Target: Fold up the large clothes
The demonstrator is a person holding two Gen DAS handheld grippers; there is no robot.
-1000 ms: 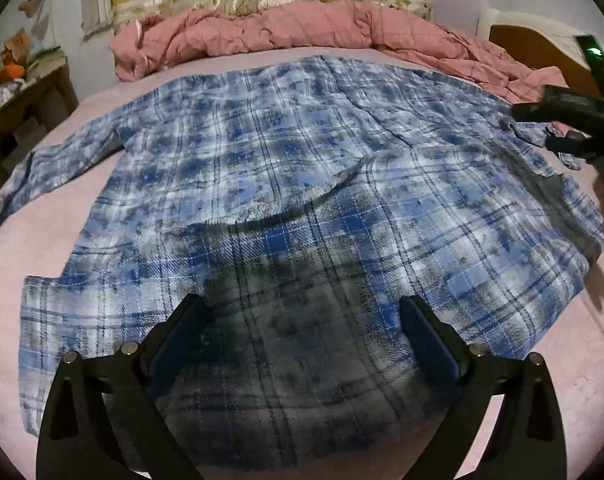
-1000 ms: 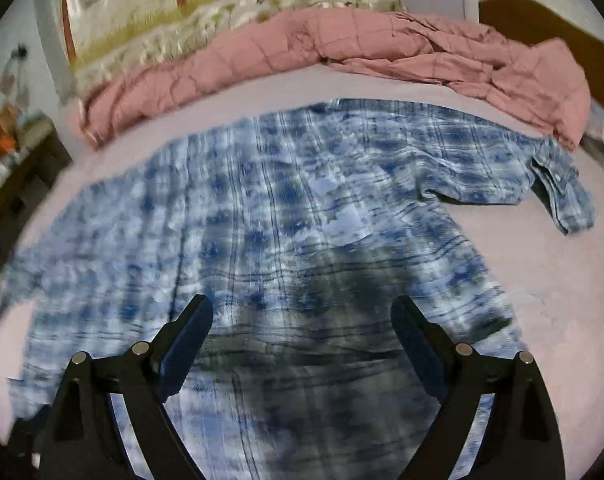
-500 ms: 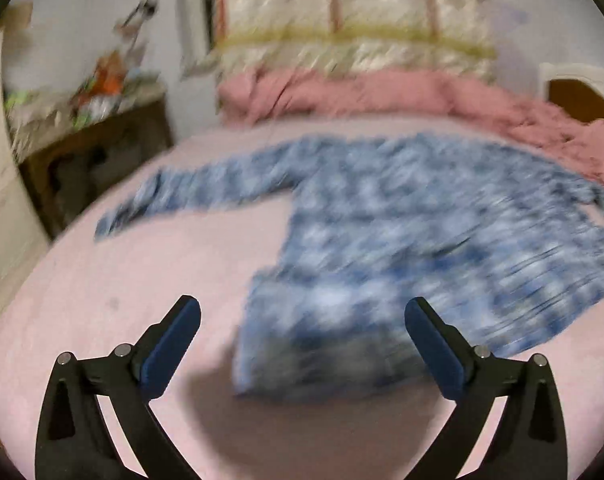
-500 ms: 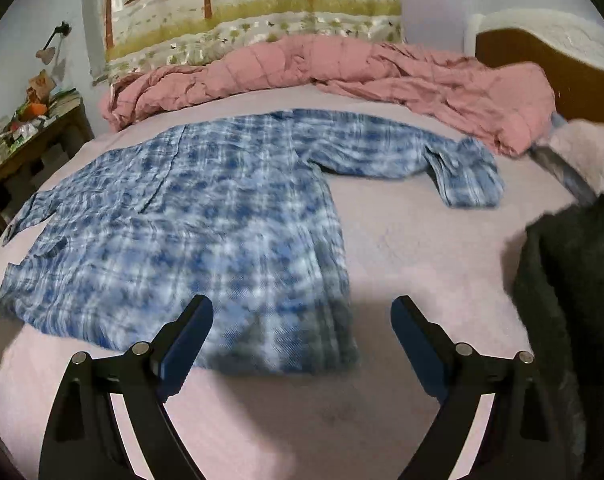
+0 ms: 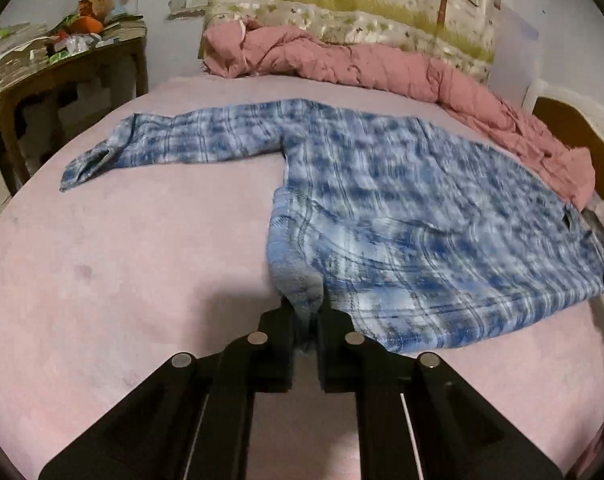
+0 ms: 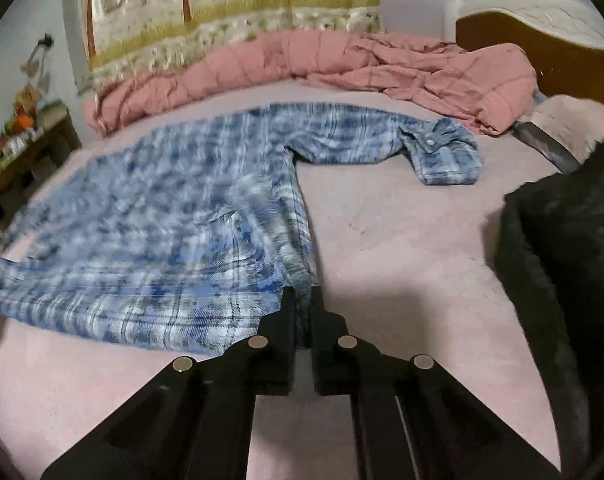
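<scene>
A blue plaid shirt lies spread on the pink bed sheet, one sleeve stretched to the left. My left gripper is shut on the shirt's near left hem corner. In the right wrist view the same shirt lies with its other sleeve folded out to the right. My right gripper is shut on the shirt's near right hem corner. Both corners are pinched between the pads and slightly bunched.
A crumpled pink quilt lies along the far side of the bed below a printed curtain. A cluttered wooden table stands at the left. A dark fuzzy garment lies at the right edge. A wooden headboard stands at the far right.
Both grippers were open above the shirt, then moved apart toward its near hem corners. Now both have closed on those corners.
</scene>
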